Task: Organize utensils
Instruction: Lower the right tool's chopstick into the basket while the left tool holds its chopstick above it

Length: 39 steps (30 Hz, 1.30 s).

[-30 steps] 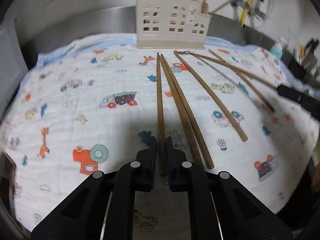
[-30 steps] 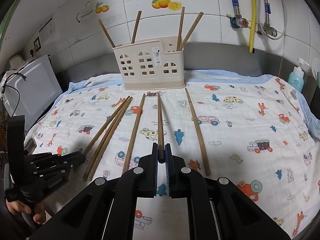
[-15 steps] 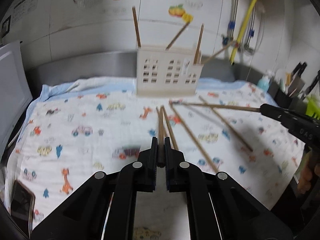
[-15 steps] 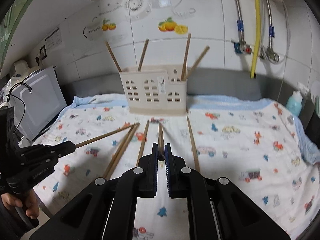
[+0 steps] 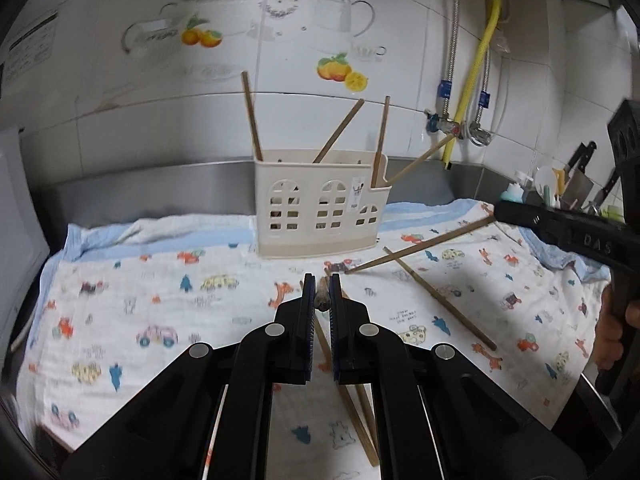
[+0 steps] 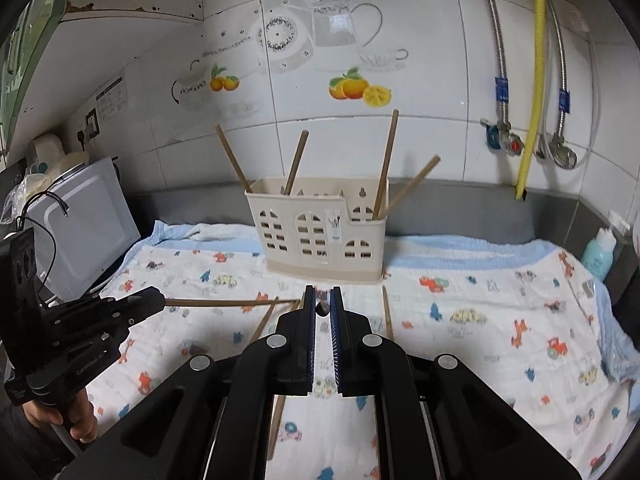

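Note:
A cream utensil holder (image 5: 320, 208) (image 6: 320, 236) stands at the back of the cartoon-print cloth (image 5: 160, 300), with several brown chopsticks upright in it. My left gripper (image 5: 321, 282) is shut on the end of one chopstick (image 5: 321, 300), lifted off the cloth; the right wrist view shows it (image 6: 158, 302) holding that stick (image 6: 232, 302) level. My right gripper (image 6: 322, 294) is shut on another chopstick (image 6: 322, 308); from the left wrist view its stick (image 5: 420, 245) slants down from the right gripper (image 5: 500, 212). Loose chopsticks (image 5: 440, 300) (image 5: 352, 400) (image 6: 386, 316) lie on the cloth.
A white appliance (image 6: 84, 220) stands at the left edge of the counter. A teal bottle (image 6: 598, 252) and a knife rack (image 5: 580, 172) sit at the right. Pipes and valves (image 6: 520, 144) hang on the tiled wall behind. A hand (image 6: 60, 416) grips the left tool.
Both grippers have risen from the cloth, each carrying its chopstick up with it. The views now tilt higher, showing more wall and the holder's top.

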{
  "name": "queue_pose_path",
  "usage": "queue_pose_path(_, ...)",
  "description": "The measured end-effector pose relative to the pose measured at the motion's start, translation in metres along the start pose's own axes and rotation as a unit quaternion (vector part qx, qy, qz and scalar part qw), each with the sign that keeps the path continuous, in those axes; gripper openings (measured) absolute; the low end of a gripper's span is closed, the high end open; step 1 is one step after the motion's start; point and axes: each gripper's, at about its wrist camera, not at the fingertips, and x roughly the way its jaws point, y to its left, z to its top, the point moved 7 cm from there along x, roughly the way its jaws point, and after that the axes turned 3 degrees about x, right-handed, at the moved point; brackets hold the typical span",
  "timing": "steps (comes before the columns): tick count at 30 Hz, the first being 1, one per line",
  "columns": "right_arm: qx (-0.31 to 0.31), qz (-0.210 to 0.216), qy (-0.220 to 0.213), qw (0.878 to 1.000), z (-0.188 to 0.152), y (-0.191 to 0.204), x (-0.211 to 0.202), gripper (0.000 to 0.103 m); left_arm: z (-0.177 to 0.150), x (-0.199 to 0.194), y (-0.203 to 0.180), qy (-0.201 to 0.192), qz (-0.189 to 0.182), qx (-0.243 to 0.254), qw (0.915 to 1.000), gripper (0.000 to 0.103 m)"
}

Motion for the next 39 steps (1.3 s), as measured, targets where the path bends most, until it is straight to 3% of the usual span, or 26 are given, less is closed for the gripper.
queue_pose_path(12,-0.018,0.009,-0.006,1.000,0.083,-0.007,-0.004,0.007,0.060,0.009,0.007,-0.004,0.013,0.036,0.9993,0.005)
queue_pose_path(18,-0.035,-0.002,-0.035,0.999,0.143,-0.011,-0.015,0.007,0.088,0.009,0.009,-0.016,0.018,0.048,0.9986,0.005)
queue_pose_path(26,-0.036,-0.026,-0.079,0.996,0.205,-0.013,0.003,0.007,0.129,-0.001,0.004,-0.050,0.021,0.072,0.9959,0.005)
queue_pose_path(34,-0.018,-0.039,-0.111,0.993,0.240,-0.016,0.043,0.007,0.184,-0.018,-0.003,-0.100,0.027,0.084,0.9911,0.005)
queue_pose_path(39,-0.011,-0.037,-0.110,0.993,0.246,-0.020,0.065,0.007,0.214,-0.021,-0.008,-0.130,0.032,0.095,0.9865,0.005)
